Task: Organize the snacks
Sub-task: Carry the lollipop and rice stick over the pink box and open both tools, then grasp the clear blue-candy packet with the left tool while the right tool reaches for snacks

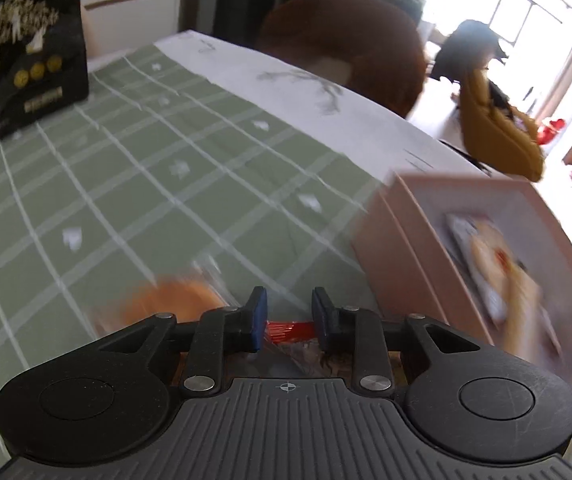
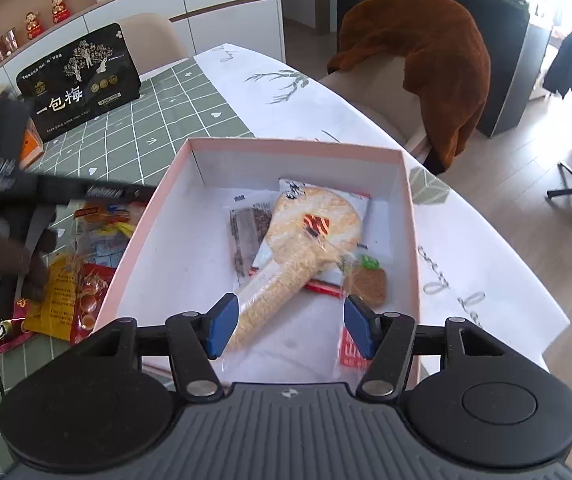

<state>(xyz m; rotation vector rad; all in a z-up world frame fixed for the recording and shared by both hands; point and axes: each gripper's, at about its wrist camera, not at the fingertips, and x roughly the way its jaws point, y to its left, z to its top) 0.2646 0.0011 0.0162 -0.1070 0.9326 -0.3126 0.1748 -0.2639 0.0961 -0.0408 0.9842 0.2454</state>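
- Snacks: a paddle-shaped rice cracker (image 2: 305, 240) in clear wrap lies inside the pink cardboard box (image 2: 407, 200), over flat packets.
- Right gripper (image 2: 290, 322) hangs over the box, blue pads apart, gripping nothing.
- Left gripper (image 1: 289, 316) pinches a glossy red wrapper (image 1: 289, 328) above the green checked tablecloth (image 1: 146, 160).
- Black plum pouch (image 2: 80, 80) stands near the table's far edge.
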